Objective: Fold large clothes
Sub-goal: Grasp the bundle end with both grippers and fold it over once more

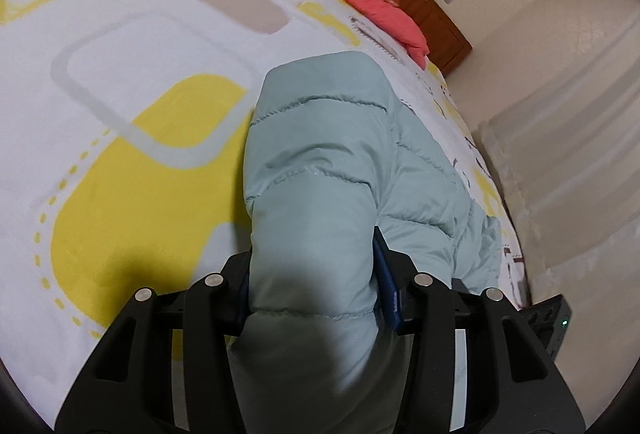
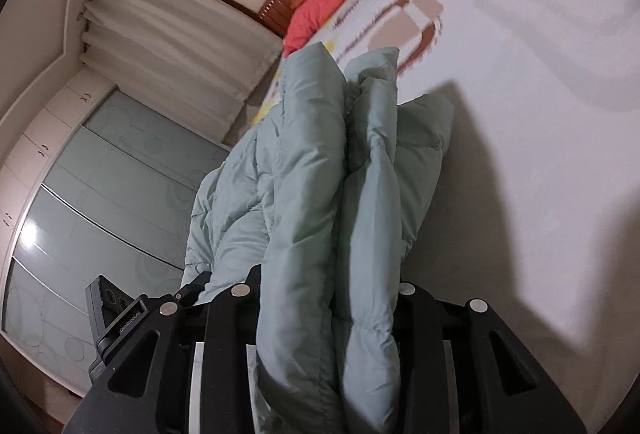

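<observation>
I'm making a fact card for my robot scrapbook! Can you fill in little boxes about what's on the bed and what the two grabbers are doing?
Place: bed with a white, yellow and beige patterned cover
Main thing: puffy pale green jacket
Left gripper: clamped on a thick fold of the jacket
Right gripper: clamped on bunched jacket folds
Also on bed: coral-red garment by the wooden headboard
Folding: not finished, jacket bunched up

Both wrist cams sit right behind their tongs, angled down close over the bed [image 1: 120, 161], both catching the same puffy jacket [image 1: 320, 161] and headboard [image 1: 436, 17].
</observation>
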A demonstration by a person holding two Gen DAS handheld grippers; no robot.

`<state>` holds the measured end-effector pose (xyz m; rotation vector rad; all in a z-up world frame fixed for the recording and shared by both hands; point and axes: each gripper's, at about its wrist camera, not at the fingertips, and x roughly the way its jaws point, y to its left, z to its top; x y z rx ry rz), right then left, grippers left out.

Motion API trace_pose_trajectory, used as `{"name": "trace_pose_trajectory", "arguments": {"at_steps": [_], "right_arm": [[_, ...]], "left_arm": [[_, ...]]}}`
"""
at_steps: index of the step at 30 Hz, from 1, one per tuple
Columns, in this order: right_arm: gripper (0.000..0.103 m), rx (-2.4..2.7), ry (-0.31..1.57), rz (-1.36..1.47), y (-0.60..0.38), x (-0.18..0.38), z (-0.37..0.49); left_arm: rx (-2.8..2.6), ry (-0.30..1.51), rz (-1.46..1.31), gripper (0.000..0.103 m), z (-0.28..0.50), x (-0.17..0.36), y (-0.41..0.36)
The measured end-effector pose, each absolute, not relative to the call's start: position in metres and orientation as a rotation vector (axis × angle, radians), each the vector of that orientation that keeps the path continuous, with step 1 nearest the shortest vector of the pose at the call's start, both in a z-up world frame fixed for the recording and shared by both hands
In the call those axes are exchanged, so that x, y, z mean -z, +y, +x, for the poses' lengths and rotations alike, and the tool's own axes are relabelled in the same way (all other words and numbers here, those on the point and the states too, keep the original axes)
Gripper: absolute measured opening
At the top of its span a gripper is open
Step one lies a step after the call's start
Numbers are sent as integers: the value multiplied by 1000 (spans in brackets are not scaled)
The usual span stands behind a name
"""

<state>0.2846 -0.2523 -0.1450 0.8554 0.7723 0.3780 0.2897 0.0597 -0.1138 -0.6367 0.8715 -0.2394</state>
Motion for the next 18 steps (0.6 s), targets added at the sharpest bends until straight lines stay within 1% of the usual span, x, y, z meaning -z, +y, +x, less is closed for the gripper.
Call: {"name": "trace_pose_trajectory", "arguments": {"at_steps": [3,5,8,9,10,13,18], "right_arm": [[34,-375,774,857,-250,148,285],[40,-370,786,847,-252,147,285],[55,-354,809,835,-254,141,283],[65,-353,809,829,-255,140,283],[68,-351,802,823,-259,137,280],[71,-339,776,832,-274,130,275],[71,-297,755,945,-298,131,300]], "left_arm": [[244,871,-632,50,289,121,61],[255,874,-629,53,289,121,62],[289,890,-652,61,288,120,69],[293,898,-666,66,288,120,73],[303,905,-692,70,285,119,78],[321,898,-746,78,286,116,91],[282,900,-814,79,314,114,100]]}}
